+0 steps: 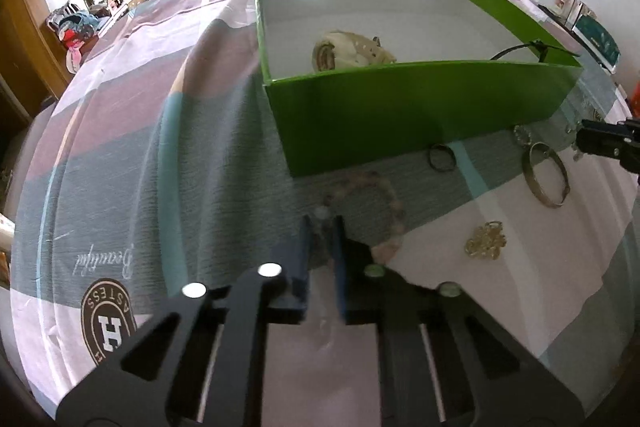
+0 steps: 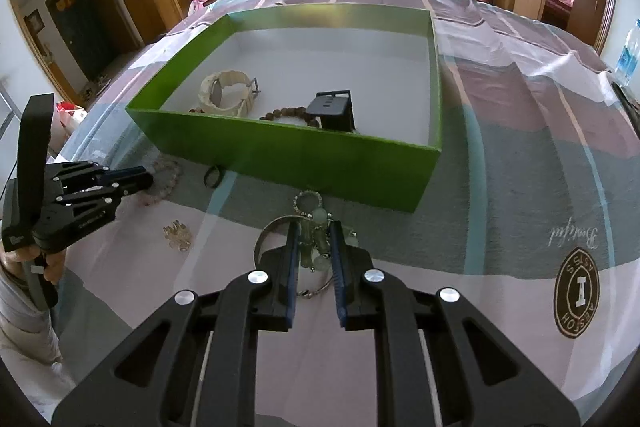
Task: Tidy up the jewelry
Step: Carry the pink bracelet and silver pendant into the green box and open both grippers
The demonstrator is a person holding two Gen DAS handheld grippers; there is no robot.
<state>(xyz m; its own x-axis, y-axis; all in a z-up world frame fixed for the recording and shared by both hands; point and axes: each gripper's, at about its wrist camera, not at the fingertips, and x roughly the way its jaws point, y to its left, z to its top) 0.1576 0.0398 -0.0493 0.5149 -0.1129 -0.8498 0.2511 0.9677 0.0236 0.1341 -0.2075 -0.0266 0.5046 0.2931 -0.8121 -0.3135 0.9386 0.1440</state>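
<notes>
Pale bead bracelet (image 1: 370, 211) clamped in the left tool (image 1: 323, 227); jade-green pendant (image 2: 316, 235) between the right tool's (image 2: 314, 239) narrowly parted fingers.
Both lie on the table (image 2: 520, 195) just before the green box (image 2: 304, 155), which holds a cream watch (image 2: 228, 93), brown beads (image 2: 288, 115) and a black watch (image 2: 334, 109).
</notes>
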